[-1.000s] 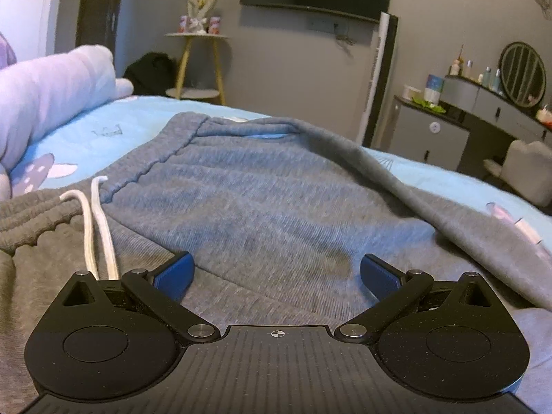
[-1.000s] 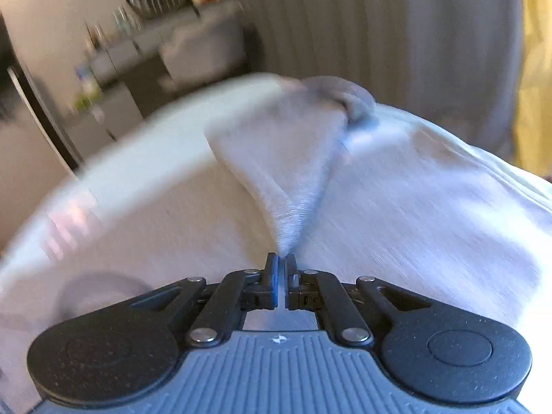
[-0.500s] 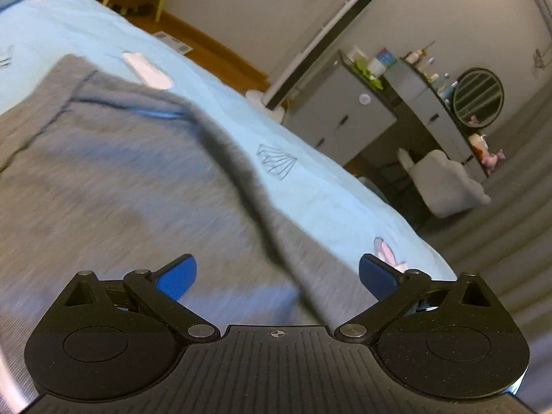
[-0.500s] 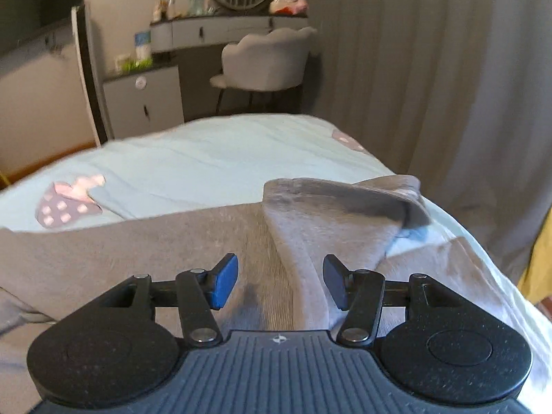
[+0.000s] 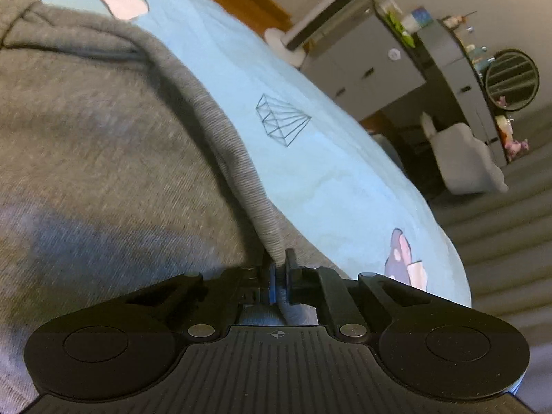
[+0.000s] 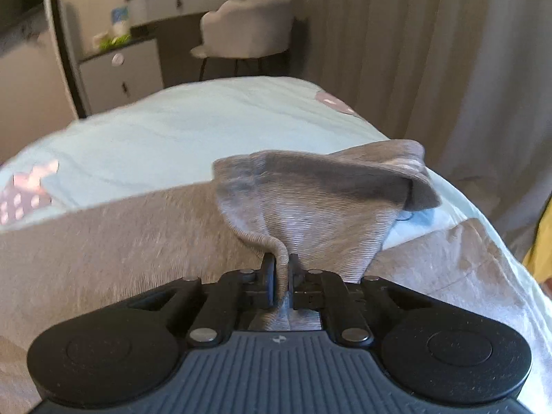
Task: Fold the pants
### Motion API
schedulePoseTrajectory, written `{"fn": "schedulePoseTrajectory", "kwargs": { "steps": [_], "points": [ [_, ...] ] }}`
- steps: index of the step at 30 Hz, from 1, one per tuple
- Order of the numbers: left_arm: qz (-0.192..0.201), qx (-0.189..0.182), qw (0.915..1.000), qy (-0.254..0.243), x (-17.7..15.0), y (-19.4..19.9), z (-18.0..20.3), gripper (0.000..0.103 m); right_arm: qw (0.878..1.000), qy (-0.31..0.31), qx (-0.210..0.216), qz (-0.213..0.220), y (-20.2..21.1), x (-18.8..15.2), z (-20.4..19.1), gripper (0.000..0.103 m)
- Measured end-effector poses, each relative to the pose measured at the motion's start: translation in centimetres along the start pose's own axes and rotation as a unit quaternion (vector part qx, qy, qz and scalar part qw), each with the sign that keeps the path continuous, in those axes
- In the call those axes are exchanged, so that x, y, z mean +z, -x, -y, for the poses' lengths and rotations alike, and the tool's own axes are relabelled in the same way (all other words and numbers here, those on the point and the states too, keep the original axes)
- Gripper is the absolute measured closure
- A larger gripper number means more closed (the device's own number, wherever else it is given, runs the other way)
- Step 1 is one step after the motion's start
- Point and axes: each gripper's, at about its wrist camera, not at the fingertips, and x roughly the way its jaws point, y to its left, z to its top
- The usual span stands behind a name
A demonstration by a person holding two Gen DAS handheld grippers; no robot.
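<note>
Left gripper (image 5: pixel 280 269) clamped shut on the grey pants (image 5: pixel 103 145), pinching a ribbed fold edge right between the pads. From the pinch, that edge runs forward and up-left as a raised ridge; bulk of fabric spread flat to the left of the tool, darker shadow patch close in front-left. Light blue bedsheet (image 5: pixel 310 158) to the right of the ridge, with a line-drawn geometric print ahead-right and a mushroom print (image 5: pixel 400 258) just beside the right finger linkage.

Right gripper (image 6: pixel 282 269) also closed tight, gripping a bunched edge of the pants (image 6: pixel 310 214) between the fingertips. Ribbed cuff end fans out ahead and to the right of the tips, lifted off the sheet, far corner curled over. Rest of the pants lying flat to the left and under the tool, more fabric at lower right. Bedsheet (image 6: pixel 193 131) beyond the cuff.

Background ahead of the right tool: grey padded chair (image 6: pixel 252 24), cabinet (image 6: pixel 120 72), curtain (image 6: pixel 431 51) on the right.
</note>
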Motion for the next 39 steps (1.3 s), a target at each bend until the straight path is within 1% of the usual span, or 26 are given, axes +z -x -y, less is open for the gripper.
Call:
{"fn": "schedulePoseTrajectory", "kwargs": {
  "steps": [3, 6, 8, 10, 11, 13, 15, 16, 18, 20, 21, 22, 23, 24, 25, 26, 27, 28, 29, 30, 31, 32, 33, 34, 36, 39],
  "points": [
    [0.03, -0.023, 0.9989, -0.027, -0.6, 3.6, 0.6, 0.097, 0.999, -0.038, -0.001, 0.039, 3.0, 0.7, 1.9, 0.098],
    [0.054, -0.07, 0.9951, -0.042, -2.1, 9.0, 0.6, 0.097, 0.994, -0.077, 0.012, 0.077, 6.9, 1.3, 5.5, 0.098],
    [0.068, -0.093, 0.9911, -0.066, -4.0, 13.1, 0.6, 0.097, 0.988, -0.115, 0.028, 0.098, 9.8, 1.1, 8.5, 0.098],
    [0.083, -0.1, 0.986, -0.105, -6.9, 17.3, 0.4, 0.097, 0.982, -0.142, 0.025, 0.121, 12.8, 0.0, 11.6, 0.099],
    [0.082, -0.107, 0.984, -0.116, -8.8, 19.3, -0.3, 0.097, 0.98, -0.153, 0.025, 0.128, 13.9, -0.4, 13.0, 0.099],
    [0.066, -0.103, 0.9853, -0.119, -12.1, 21.7, -1.6, 0.097, 0.975, -0.171, 0.025, 0.138, 16.2, -2.2, 15.7, 0.098],
    [0.043, -0.076, 0.9889, -0.12, -15.8, 23.2, -3.3, 0.096, 0.975, -0.179, 0.016, 0.132, 17.2, -4.3, 17.6, 0.098],
    [0.033, -0.057, 0.9907, -0.12, -17.3, 23.2, -3.9, 0.096, 0.976, -0.177, -0.004, 0.124, 17.1, -5.4, 18.3, 0.098],
    [-0.009, -0.024, 0.9965, -0.08, -19.7, 22.3, -5.8, 0.095, 0.979, -0.177, -0.032, 0.097, 16.1, -7.2, 19.6, 0.098],
    [-0.039, -0.003, 0.9986, -0.035, -20.8, 21.0, -7.5, 0.096, 0.976, -0.204, -0.032, 0.062, 14.5, -8.8, 21.0, 0.098],
    [-0.042, 0.004, 0.9989, -0.022, -21.0, 20.8, -7.8, 0.095, 0.975, -0.215, -0.027, 0.048, 14.0, -9.4, 21.4, 0.097],
    [-0.037, 0.005, 0.9991, -0.022, -21.0, 20.8, -7.8, 0.09, 0.974, -0.222, -0.018, 0.041, 13.7, -10.0, 21.6, 0.097],
    [-0.02, 0.008, 0.9995, -0.022, -20.9, 21.1, -7.7, 0.077, 0.973, -0.226, -0.007, 0.041, 13.6, -10.5, 21.5, 0.097],
    [0.006, 0.012, 0.9997, -0.022, -20.8, 21.9, -7.8, 0.066, 0.973, -0.227, 0.007, 0.041, 13.5, -10.9, 21.4, 0.093],
    [0.028, 0.015, 0.9993, -0.021, -20.4, 22.4, -7.7, 0.048, 0.972, -0.23, 0.021, 0.038, 13.4, -11.3, 21.3, 0.089],
    [0.051, 0.024, 0.9982, -0.019, -19.9, 22.8, -7.7, 0.041, 0.971, -0.235, 0.032, 0.035, 13.2, -11.5, 21.3, 0.08],
    [0.07, 0.038, 0.9966, -0.023, -19.2, 22.7, -7.4, 0.038, 0.97, -0.239, 0.041, 0.03, 13.1, -11.7, 21.1, 0.072],
    [0.082, 0.052, 0.9948, -0.03, -18.6, 22.8, -7.4, 0.036, 0.969, -0.242, 0.049, 0.025, 12.9, -12.1, 21.0, 0.07],
    [0.094, 0.075, 0.9924, -0.027, -18.0, 22.8, -7.6, 0.036, 0.967, -0.247, 0.056, 0.021, 12.7, -12.3, 20.9, 0.07],
    [0.105, 0.088, 0.9905, -0.011, -17.9, 23.2, -8.5, 0.036, 0.965, -0.253, 0.061, 0.017, 12.5, -12.5, 20.7, 0.07],
    [0.109, 0.089, 0.99, 0.0, -17.5, 23.0, -9.1, 0.035, 0.963, -0.261, 0.066, 0.014, 12.3, -12.7, 20.4, 0.07],
    [0.107, 0.104, 0.9888, 0.013, -16.8, 22.6, -9.7, 0.038, 0.96, -0.271, 0.071, 0.012, 12.5, -13.3, 20.8, 0.07],
    [0.108, 0.116, 0.9869, 0.029, -16.4, 22.3, -10.1, 0.038, 0.957, -0.281, 0.076, 0.011, 12.3, -13.5, 21.0, 0.07],
    [0.111, 0.113, 0.9866, 0.039, -16.1, 22.4, -10.6, 0.038, 0.954, -0.287, 0.081, 0.012, 12.3, -13.8, 21.2, 0.07],
    [0.096, 0.111, 0.988, 0.049, -16.0, 22.4, -12.1, 0.038, 0.953, -0.291, 0.087, 0.013, 12.5, -14.3, 21.3, 0.07],
    [0.079, 0.107, 0.9903, 0.038, -16.0, 21.6, -12.6, 0.038, 0.95, -0.298, 0.095, 0.009, 12.1, -14.5, 21.6, 0.07]
  ]
}}
